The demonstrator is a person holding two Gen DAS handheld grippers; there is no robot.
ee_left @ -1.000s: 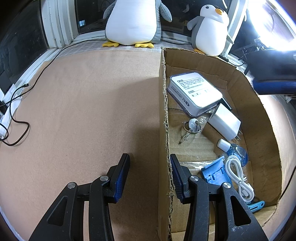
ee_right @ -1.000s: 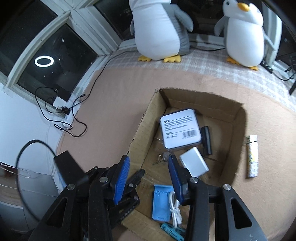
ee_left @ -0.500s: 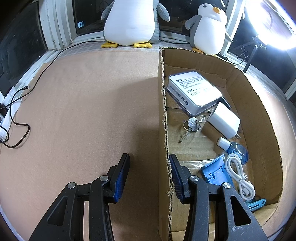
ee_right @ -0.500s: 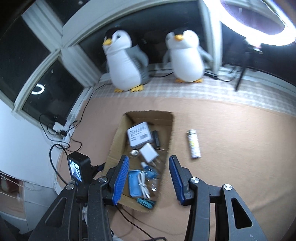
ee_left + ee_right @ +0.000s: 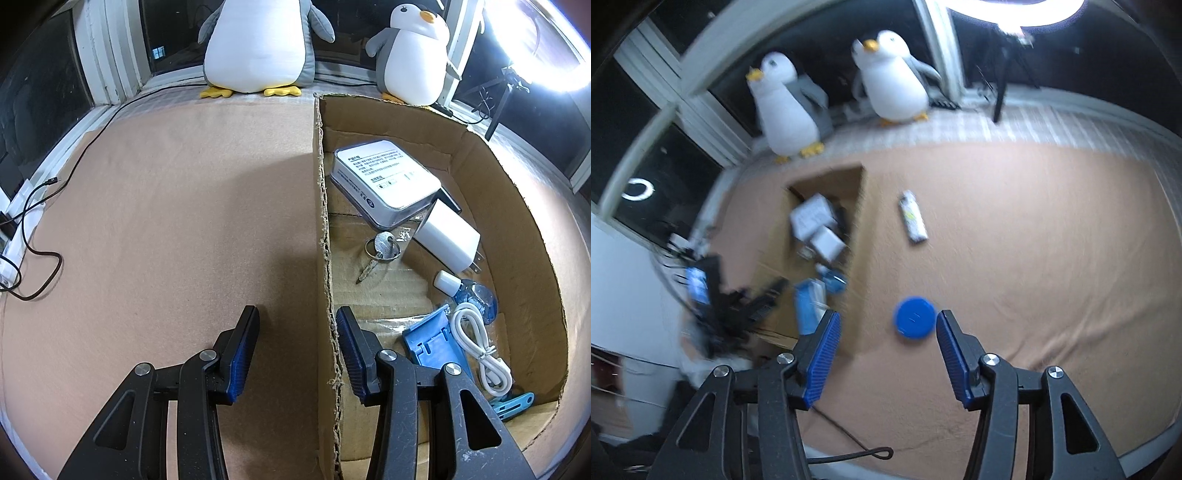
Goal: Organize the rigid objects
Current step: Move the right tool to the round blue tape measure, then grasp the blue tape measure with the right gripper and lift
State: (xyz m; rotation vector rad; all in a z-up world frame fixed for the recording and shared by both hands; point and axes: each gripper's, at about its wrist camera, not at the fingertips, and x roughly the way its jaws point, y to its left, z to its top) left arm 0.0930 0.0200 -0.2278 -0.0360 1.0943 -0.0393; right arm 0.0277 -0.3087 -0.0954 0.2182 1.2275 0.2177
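The right tool (image 5: pixel 884 349) hangs high above the tan-covered worktop (image 5: pixel 1034 258) with its blue-padded fingers (image 5: pixel 822 356) spread wide and nothing between them; the view is blurred, so fine detail is lost. Below it, near the right finger in the frame, lies a flat blue round disc (image 5: pixel 914 316), apart from the cardboard box (image 5: pixel 862 206) on its left. Farther off, a slim white tube-like item (image 5: pixel 913 217) lies alone beside the box's right wall. The disc looks like light, hard plastic, likely smooth and low, so I judge it best pinched across its width at the rim, fingers coming straight down, or it may skid. The tube seems stiff and light too; a grip across its narrow middle should suit. The left tool (image 5: pixel 297 341) is also wide open and empty, straddling the box's left wall (image 5: pixel 325 258), one finger outside and one inside, without clearly touching it. Inside the box rest a white tin (image 5: pixel 384 181), a charger (image 5: pixel 447 236), a key (image 5: pixel 380 251), a white cable (image 5: pixel 480 343) and blue plastic pieces (image 5: pixel 432 343).
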